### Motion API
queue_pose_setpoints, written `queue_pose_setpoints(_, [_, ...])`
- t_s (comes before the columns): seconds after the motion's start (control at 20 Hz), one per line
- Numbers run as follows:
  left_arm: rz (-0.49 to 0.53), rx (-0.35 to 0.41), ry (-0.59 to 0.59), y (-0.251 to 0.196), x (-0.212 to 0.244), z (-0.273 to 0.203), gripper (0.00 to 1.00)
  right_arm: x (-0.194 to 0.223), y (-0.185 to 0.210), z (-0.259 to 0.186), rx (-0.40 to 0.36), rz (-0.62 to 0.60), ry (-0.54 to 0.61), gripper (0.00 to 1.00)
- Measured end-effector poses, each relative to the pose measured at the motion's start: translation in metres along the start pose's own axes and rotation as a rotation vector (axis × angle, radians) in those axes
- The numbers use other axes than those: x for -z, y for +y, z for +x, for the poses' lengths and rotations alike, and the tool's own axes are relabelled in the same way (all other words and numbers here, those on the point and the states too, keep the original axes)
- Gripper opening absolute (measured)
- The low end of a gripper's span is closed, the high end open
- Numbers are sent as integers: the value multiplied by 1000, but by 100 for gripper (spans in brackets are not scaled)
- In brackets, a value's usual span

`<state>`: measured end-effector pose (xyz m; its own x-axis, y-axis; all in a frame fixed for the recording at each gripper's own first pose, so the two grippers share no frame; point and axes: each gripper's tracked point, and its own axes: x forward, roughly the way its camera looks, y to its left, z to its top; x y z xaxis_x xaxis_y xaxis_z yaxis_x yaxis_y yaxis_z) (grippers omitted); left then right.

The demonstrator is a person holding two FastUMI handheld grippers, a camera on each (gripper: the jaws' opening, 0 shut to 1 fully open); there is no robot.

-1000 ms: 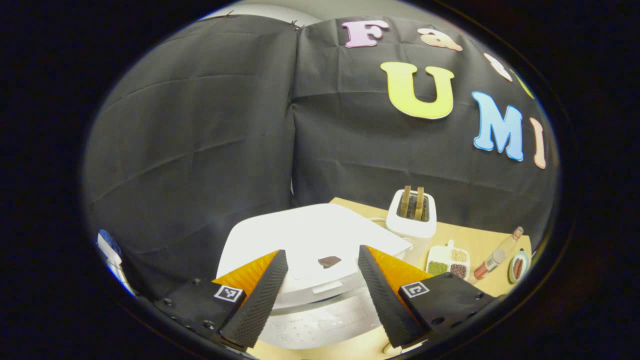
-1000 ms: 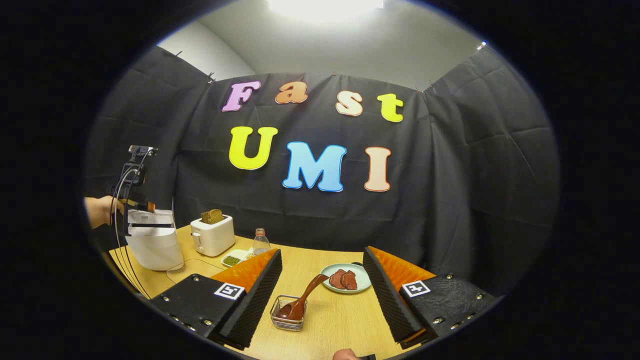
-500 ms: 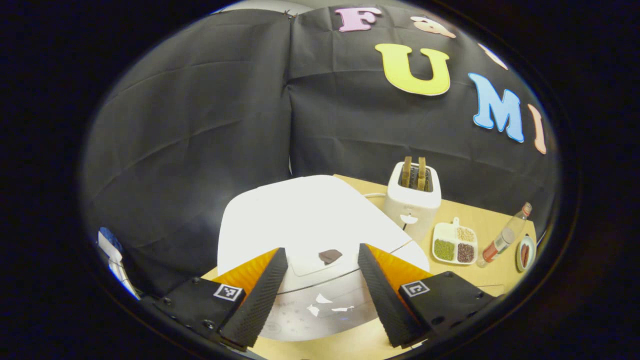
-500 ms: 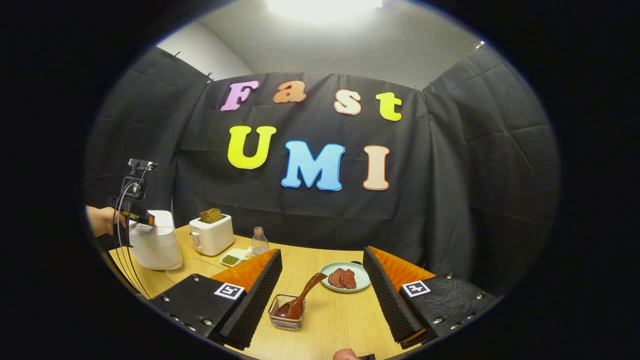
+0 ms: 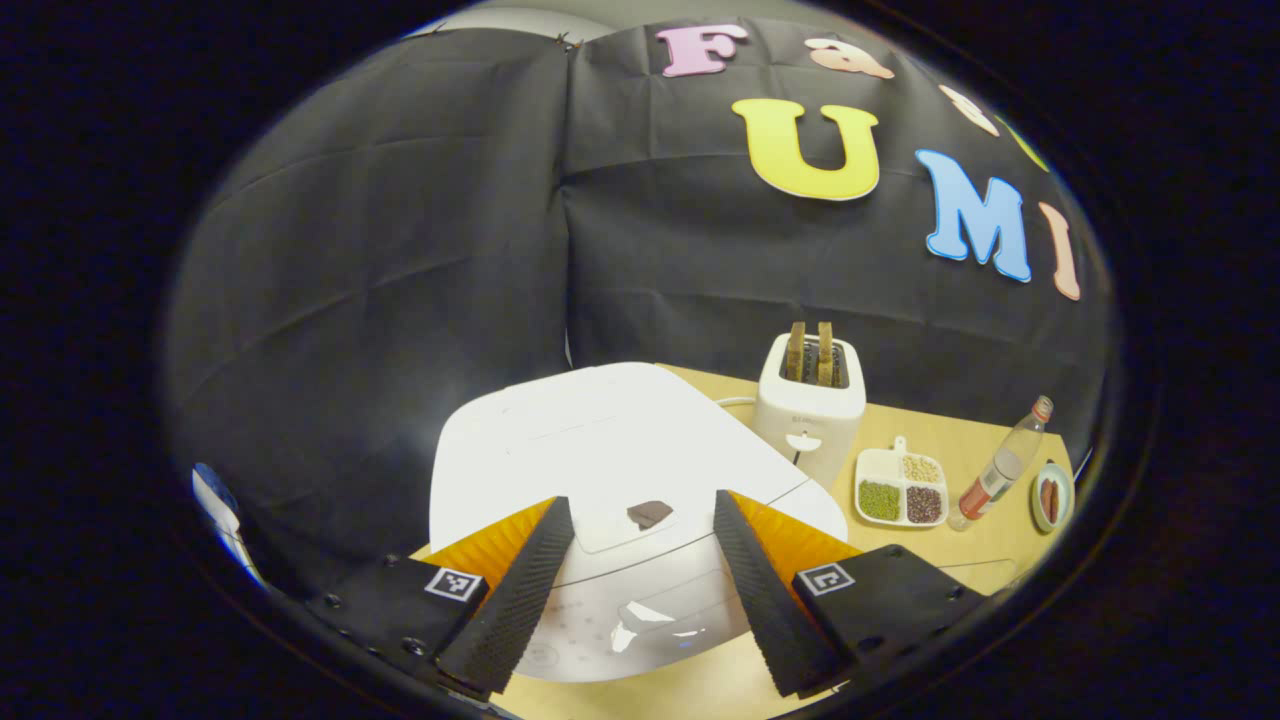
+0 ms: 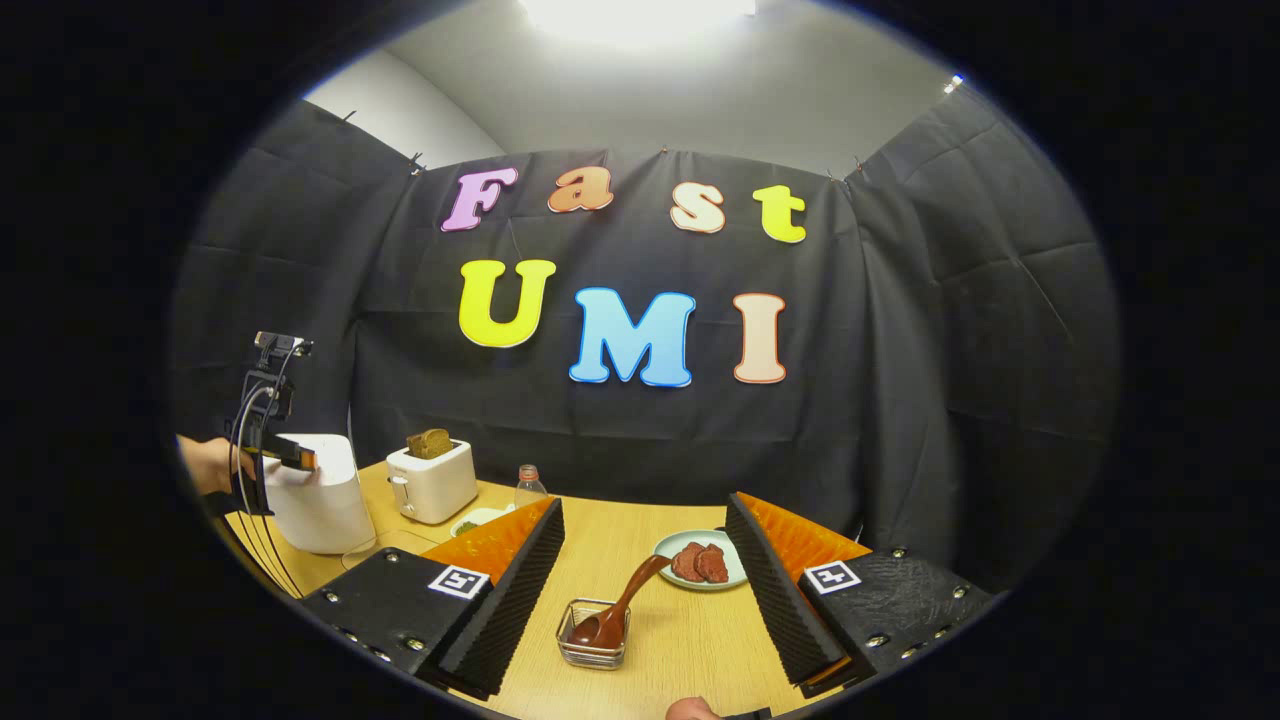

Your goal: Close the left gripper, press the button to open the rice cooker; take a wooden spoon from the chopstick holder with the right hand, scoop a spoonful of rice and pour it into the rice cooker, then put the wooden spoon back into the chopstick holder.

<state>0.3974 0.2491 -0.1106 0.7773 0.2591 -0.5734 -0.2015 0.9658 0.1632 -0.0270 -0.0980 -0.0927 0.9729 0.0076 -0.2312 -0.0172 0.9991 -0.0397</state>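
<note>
Rice cooker (image 5: 620, 470) lid is down, left gripper (image 5: 635, 570) hovering spread wide over it; right gripper (image 6: 645, 590) also released, wooden spoon (image 6: 620, 610) sitting in the chopstick holder (image 6: 592, 648). If pressing, clench left first

In the left gripper view, the toaster (image 5: 808, 405) stood at 2 o'clock of the rice cooker (image 5: 610, 470), the divided dish (image 5: 899, 488) and bottle (image 5: 998, 470) at 3 o'clock beyond.

left gripper (image 5: 632, 590): two wedge-shaped fingers with ribbed pads; matte bases with screws, each bearing a square black-and-white marker.
right gripper (image 6: 640, 598): same build.
far left gripper in the right gripper view: cables loop down from it.
</note>
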Motion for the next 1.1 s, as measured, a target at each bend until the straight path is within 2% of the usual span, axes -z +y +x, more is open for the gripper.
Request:
queue_pose_setpoints(0.1, [37, 37, -116, -4, -26, -16, 99, -10, 9, 3, -13, 4, -19, 99])
queue_pose_setpoints(0.2, [27, 85, -192, -13, -47, -44, 98, -17, 18, 5, -26, 2, -28, 99])
queue_pose_setpoints(0.3, [-5, 128, -240, -20, -63, -73, 98, -23, 28, 6, -37, 6, -34, 99])
queue_pose_setpoints(0.7, [-22, 288, -411, -26, -93, -189, 98, -55, 66, 3, -68, 63, -100, 99])
queue_pose_setpoints(1.0, [-49, 332, -522, -21, -109, -259, 98, -58, 68, 3, -3, 73, -150, 98])
queue_pose_setpoints(1.1, [-38, 344, -544, -23, -112, -273, 98, -56, 73, 4, -13, 110, -142, 99])
